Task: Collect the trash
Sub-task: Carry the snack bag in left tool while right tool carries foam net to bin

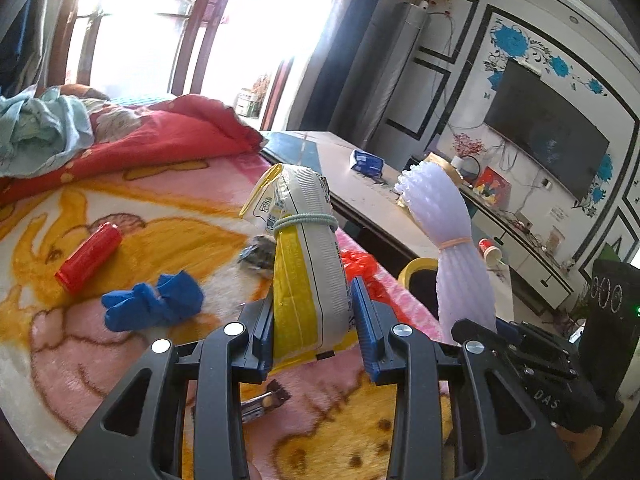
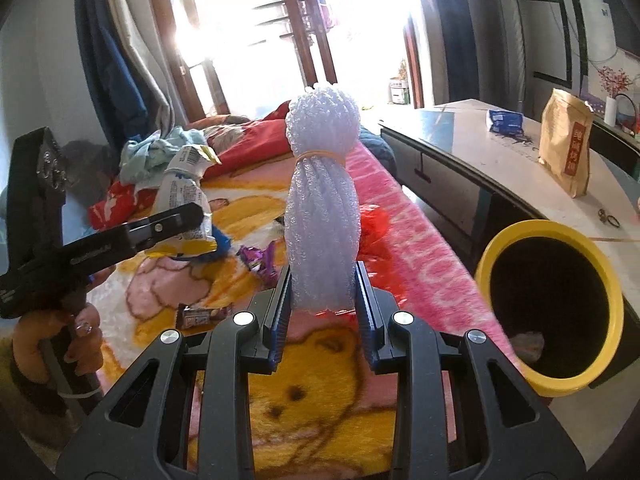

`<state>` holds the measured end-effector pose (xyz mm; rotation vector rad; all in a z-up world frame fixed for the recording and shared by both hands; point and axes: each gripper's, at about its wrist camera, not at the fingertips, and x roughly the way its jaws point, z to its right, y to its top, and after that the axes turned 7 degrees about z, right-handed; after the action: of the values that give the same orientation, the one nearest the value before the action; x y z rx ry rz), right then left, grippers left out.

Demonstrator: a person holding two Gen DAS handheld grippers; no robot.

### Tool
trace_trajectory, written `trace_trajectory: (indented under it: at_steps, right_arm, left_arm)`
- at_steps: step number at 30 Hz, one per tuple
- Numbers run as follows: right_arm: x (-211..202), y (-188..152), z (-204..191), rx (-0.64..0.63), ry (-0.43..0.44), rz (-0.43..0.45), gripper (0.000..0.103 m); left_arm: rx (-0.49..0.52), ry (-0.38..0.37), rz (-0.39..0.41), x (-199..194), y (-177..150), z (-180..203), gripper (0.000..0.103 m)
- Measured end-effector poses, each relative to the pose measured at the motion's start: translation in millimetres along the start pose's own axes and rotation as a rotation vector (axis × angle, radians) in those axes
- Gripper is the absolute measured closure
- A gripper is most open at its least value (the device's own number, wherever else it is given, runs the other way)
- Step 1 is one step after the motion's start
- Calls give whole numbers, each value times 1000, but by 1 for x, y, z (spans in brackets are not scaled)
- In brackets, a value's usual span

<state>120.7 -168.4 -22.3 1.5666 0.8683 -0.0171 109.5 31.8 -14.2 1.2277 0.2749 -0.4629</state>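
**Both tools loaded, trash lifted off the bed, bin is next**

Nearest in the left wrist view, the left tool [image 1: 314,320] pinches a yellow-white snack bag [image 1: 306,256] w/ a green rubber band around its neck; the blue pads press on both sides and the bag stands up above the blanket [image 1: 120,200]. In the right wrist view, the right tool [image 2: 322,308] pinches a bundle of white foam netting [image 2: 320,216], tied w/ a tan rubber band, also upright and clear of the bed.

Just behind the tools, more trash lies on the blanket: a small chocolate bar wrapper [image 2: 200,316], a purple wrapper [image 2: 260,260], a crumpled blue glove [image 1: 154,304], a red cylinder [image 1: 89,258], a dark crumpled wrapper [image 1: 258,258] and some red plastic film [image 1: 360,264].

To the right, beside the bed edge, stands the black bin w/ yellow rim [image 2: 552,308]; its mouth is open and sth. pale lies already at the bottom. Behind it is the counter [image 2: 460,152] w/ a brown paper pouch [image 2: 566,148] and a blue packet [image 2: 504,120].

My judgement: the step in hand is carry, after pick-up. The next move asks to bring each tool over the bin mouth, right one first probably as it is closer, and to spread the pads only when the item is inside the rim. The foam is light and may stick to a pad.
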Motion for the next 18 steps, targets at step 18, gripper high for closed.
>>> trace_trajectory:
  at_steps: [18]
  right_arm:
    - [-24,14,57,78,-108,27,79]
  left_arm:
    - [81,-85,-17,20,1,49,71]
